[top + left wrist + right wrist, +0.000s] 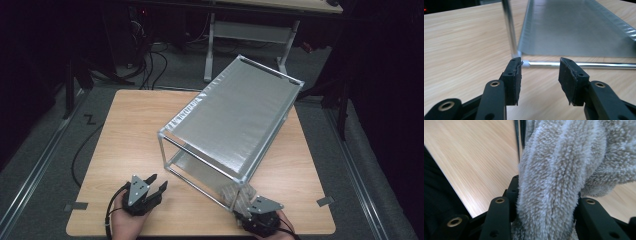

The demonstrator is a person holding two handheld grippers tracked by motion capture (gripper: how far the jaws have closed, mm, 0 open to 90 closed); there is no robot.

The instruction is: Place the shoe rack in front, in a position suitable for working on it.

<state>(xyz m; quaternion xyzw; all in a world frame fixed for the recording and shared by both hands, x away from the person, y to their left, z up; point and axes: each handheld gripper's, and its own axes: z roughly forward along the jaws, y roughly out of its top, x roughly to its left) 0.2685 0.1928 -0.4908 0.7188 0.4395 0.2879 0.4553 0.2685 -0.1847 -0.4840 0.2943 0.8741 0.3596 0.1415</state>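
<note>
Left gripper (540, 67): jaws spread, empty.
Right gripper (544, 195): pinching fluffy grey-beige cloth (554, 170).
Risk: cloth may snag the silver metal-framed rack (235, 117) and shift it.

Two black hand-held units: left gripper (159, 186), right gripper (244, 210). Grey three-cornered plate on top of each, w/ small screws. Black jaws w/ brass-ringed pivot holes, dark rubbery pads (517, 75), edges frayed. Black cable trailing from each. Bare hands, no sleeves visible.
</note>
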